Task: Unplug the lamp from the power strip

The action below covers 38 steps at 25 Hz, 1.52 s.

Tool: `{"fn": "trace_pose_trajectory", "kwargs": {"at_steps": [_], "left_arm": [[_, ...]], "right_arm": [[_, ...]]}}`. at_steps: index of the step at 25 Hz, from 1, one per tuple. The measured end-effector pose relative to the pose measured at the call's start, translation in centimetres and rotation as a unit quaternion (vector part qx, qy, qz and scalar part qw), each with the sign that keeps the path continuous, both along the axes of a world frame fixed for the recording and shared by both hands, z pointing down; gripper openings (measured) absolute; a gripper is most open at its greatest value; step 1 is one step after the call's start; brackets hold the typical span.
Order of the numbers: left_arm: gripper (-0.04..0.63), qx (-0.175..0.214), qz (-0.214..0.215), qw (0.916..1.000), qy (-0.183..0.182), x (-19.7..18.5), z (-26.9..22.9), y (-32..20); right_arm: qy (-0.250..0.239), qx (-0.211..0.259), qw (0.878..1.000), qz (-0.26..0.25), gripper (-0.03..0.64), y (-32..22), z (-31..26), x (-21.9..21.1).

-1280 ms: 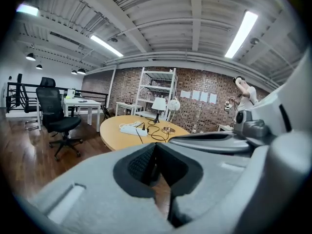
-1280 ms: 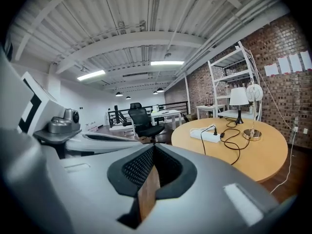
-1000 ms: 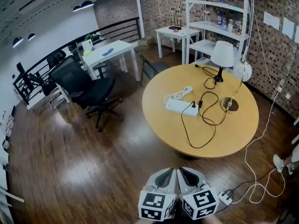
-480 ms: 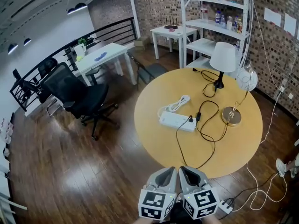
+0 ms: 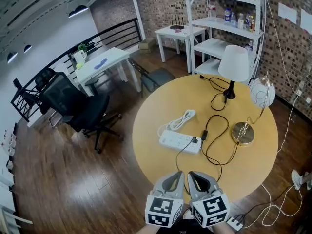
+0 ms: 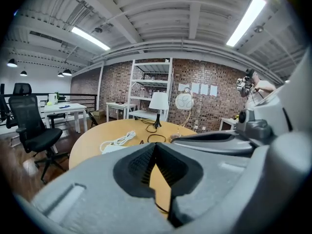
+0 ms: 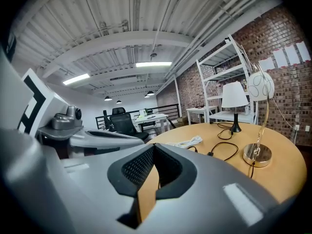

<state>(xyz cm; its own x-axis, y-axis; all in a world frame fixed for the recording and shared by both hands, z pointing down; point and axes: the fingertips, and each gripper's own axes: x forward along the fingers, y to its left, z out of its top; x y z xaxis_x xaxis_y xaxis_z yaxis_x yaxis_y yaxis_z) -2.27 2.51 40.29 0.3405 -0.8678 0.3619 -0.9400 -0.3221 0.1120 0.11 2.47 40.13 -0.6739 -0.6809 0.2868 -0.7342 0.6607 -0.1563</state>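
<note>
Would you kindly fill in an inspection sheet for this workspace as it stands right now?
Surface: round wooden table, holding only lamps and wiring.
Job's things: white power strip with one black plug in it; white-shade lamp; gold-base globe lamp.
Clutter: nothing seen.
Grippers: left gripper and right gripper both shut and empty, side by side at the table's near edge, apart from the strip.
Cables: black cable loops across the table; the strip's white cord lies bundled beside it; a small white socket block with leads lies on the floor.
Surroundings: black office chair, white desk, white shelving, brick wall.
</note>
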Motion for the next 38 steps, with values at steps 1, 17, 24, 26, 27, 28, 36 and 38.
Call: {"fn": "trace_pose_trajectory", "kwargs": {"at_steps": [1, 17, 24, 26, 27, 28, 36, 38], "left_arm": [[0.003, 0.001, 0.001, 1.0000, -0.003, 0.1, 0.0, -0.7], [0.003, -0.023, 0.056, 0.9982, -0.003, -1.7, 3.7, -11.0], [0.003, -0.065, 0.112, 0.9915, -0.015, -3.3, 7.8, -17.4], [0.003, -0.076, 0.125, 0.9892, -0.014, -3.8, 8.8, -18.7], [0.003, -0.081, 0.133, 0.9877, -0.013, -3.8, 9.4, -19.2], [0.003, -0.086, 0.142, 0.9861, -0.013, -3.8, 10.0, -19.7], [0.003, -0.125, 0.201, 0.9715, -0.017, -3.2, 13.9, -21.4], [0.003, -0.134, 0.208, 0.9688, -0.019, -3.2, 14.9, -21.6]], "right_arm": [[0.002, 0.000, 1.000, 0.000, 0.000, -0.7, 0.0, 0.1], [0.022, -0.027, 0.999, 0.040, 0.000, -11.1, 3.5, -0.9], [0.071, -0.016, 0.995, 0.069, 0.013, -17.4, 4.9, -0.2], [0.093, -0.013, 0.993, 0.066, 0.021, -18.6, 5.4, -0.2], [0.106, -0.014, 0.992, 0.063, 0.021, -19.0, 5.8, -0.2], [0.119, -0.015, 0.991, 0.060, 0.023, -19.4, 6.2, -0.2], [0.254, -0.004, 0.967, 0.015, 0.088, -20.8, 8.4, 0.8], [0.271, -0.007, 0.963, 0.003, 0.102, -21.0, 8.6, 0.9]]}}
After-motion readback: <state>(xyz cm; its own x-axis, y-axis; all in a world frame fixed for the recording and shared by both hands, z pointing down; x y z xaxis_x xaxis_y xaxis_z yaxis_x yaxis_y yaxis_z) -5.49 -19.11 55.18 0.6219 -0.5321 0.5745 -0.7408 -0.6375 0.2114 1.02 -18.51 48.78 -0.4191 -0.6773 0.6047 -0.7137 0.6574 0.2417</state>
